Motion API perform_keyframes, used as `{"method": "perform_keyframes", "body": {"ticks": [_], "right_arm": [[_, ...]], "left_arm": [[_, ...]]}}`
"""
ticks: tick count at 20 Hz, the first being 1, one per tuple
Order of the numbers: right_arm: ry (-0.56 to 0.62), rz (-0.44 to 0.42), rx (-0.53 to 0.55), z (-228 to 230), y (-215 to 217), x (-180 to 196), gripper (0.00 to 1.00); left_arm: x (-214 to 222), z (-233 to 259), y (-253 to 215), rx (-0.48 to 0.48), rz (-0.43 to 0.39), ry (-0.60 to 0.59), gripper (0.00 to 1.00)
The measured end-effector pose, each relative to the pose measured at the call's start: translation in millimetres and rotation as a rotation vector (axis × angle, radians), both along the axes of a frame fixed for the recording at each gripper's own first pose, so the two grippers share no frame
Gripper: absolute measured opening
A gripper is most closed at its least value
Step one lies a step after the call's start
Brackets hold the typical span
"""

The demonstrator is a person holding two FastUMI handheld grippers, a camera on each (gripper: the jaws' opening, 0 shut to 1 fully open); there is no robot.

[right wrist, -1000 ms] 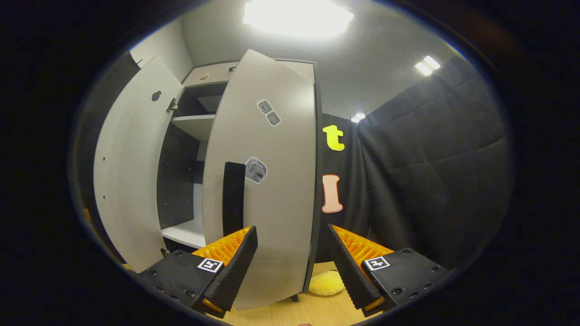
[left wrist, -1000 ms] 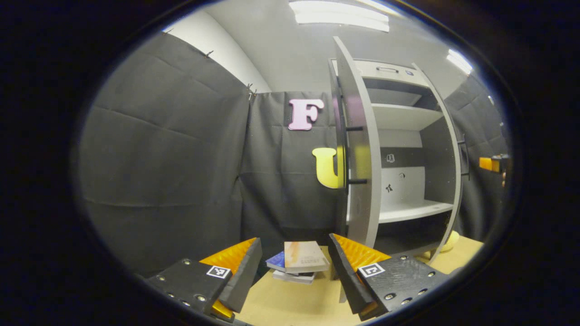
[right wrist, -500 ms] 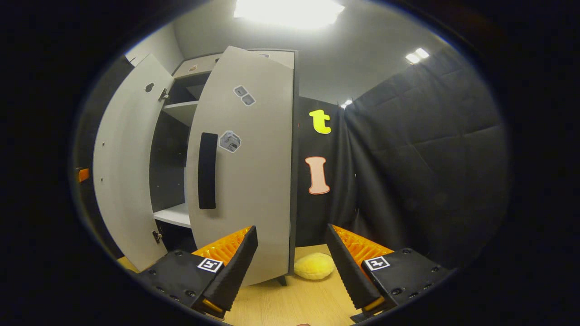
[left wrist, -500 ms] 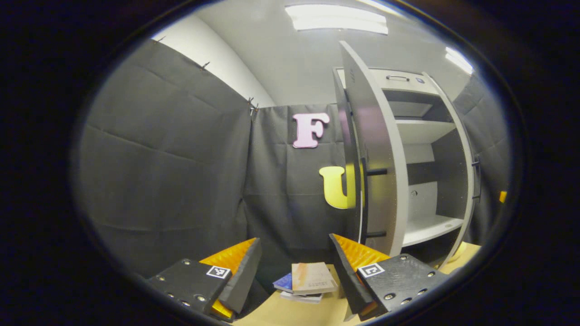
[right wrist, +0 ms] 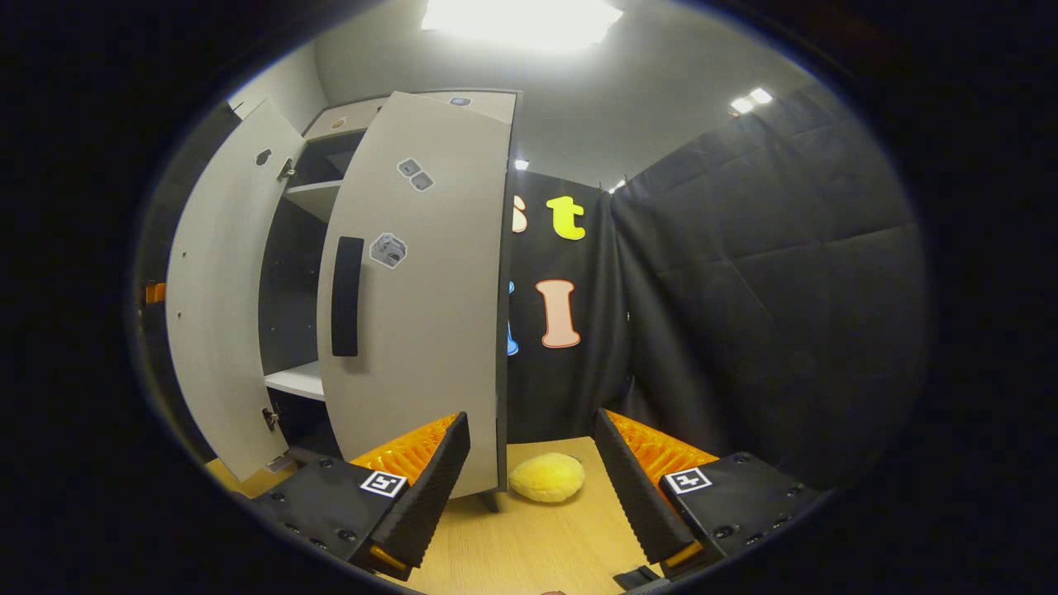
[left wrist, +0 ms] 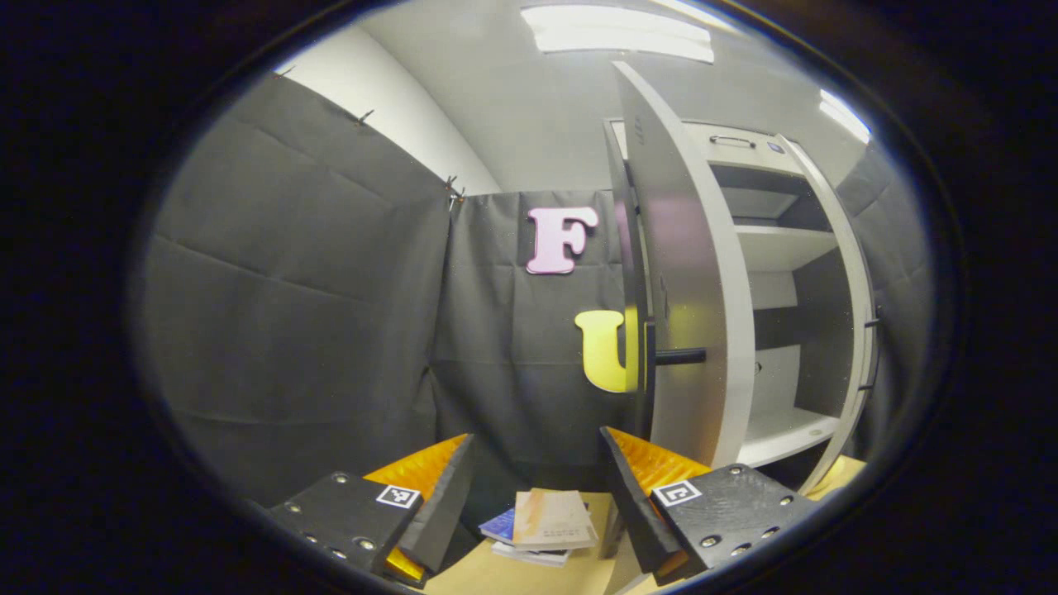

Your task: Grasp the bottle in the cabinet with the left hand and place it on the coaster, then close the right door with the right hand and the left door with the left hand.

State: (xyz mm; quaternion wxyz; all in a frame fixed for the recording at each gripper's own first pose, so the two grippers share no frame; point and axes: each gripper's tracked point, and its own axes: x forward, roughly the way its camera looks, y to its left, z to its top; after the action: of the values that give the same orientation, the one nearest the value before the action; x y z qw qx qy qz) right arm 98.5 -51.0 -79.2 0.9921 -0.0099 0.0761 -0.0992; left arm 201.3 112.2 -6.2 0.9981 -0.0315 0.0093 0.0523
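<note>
Both tools gape wide and hold nothing. Beyond the left tool (left wrist: 536,504), a stack of books (left wrist: 545,522) lies on the bench (left wrist: 488,570) beside the cabinet's half-open left door (left wrist: 686,273). The right tool (right wrist: 533,487) faces the half-open right door (right wrist: 421,289), with a yellow lemon-like lump (right wrist: 546,477) behind it.

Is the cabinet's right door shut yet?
No, the right door stands ajar; shelves show between it and the left door.

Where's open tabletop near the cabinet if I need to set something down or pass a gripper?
Bare tabletop lies between the right gripper fingers, in front of the yellow lemon-like object. Left of the cabinet's left door, the stacked books crowd the table. The lower shelf looks bare.
</note>
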Motion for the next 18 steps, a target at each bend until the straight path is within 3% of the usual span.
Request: {"method": "perform_keyframes", "body": {"ticks": [6,7,8,18], "right_arm": [[0.014,-0.001,-0.009,-4.9,-16.4,-4.2,0.97],[0.016,0.002,-0.016,-5.7,-17.9,-4.7,0.97],[0.016,0.005,-0.022,-5.9,-18.7,-5.7,0.97],[0.032,0.003,-0.019,-9.2,-37.1,-13.0,0.97]], "left_arm": [[-3.7,0.0,-9.1,-0.007,0.002,-0.002,0.93],[-5.0,0.7,-12.6,-0.011,-0.005,-0.004,0.86],[-6.0,0.9,-18.7,-0.017,-0.015,-0.006,0.93],[-12.5,8.6,-82.0,-0.048,-0.071,-0.032,0.93]]}}
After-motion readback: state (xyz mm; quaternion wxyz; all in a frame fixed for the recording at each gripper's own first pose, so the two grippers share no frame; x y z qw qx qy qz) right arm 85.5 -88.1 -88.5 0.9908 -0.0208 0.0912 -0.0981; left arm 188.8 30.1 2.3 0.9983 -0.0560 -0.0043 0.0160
